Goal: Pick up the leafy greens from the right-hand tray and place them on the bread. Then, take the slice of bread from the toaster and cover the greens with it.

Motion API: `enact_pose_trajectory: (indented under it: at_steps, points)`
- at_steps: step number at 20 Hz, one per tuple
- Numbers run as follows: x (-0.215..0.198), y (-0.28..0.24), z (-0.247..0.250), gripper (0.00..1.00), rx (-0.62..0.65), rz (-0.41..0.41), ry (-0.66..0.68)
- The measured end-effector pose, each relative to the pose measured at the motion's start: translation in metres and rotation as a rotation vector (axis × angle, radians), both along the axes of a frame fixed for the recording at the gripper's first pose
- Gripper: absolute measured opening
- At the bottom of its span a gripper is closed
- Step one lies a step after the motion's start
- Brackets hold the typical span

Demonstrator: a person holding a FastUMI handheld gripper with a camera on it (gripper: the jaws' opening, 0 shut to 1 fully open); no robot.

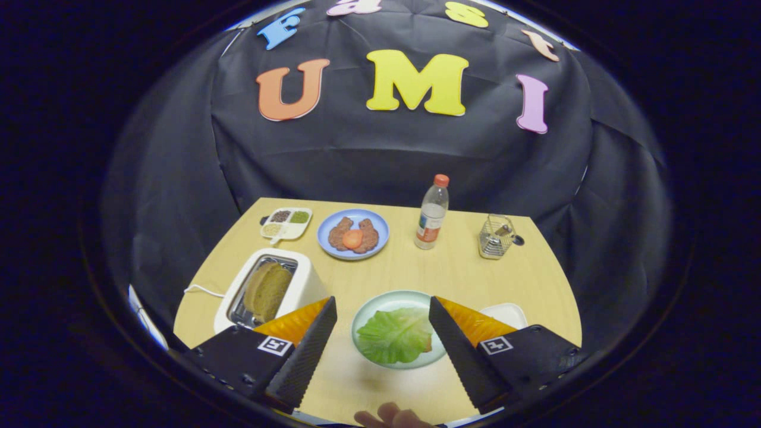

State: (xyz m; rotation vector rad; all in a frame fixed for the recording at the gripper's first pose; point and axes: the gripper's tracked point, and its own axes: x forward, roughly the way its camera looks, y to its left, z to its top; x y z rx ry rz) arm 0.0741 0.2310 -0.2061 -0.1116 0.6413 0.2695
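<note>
A green lettuce leaf (395, 336) lies on a pale green plate (380, 300) on the wooden table, in the gap between my fingers. Whether bread lies under the leaf is hidden. My gripper (381, 303) stands open above the plate, holding nothing, its fingertips level with the plate's far rim. A white toaster (306, 284) stands just beyond my left finger, with a browned slice of bread (266, 290) sticking up from its slot. A white tray (508, 312) peeks out behind my right finger, mostly covered by it.
At the back of the table (452, 273) are a blue plate (380, 223) with meat pieces and a tomato slice, a divided dish (287, 223) of seeds, a bottle (431, 214) and a wire basket (496, 236). A person's fingers (389, 416) show at the near edge.
</note>
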Motion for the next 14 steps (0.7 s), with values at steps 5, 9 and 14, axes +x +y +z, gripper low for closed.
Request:
enact_pose_trajectory:
  at_steps: [5,9,14]
  points:
    - [-0.011,0.057,0.011,0.98,0.046,0.057,-0.009]
    - [-0.013,0.096,0.002,0.97,0.033,0.083,-0.008]
    - [-0.006,0.121,-0.030,0.93,0.028,0.031,0.082]
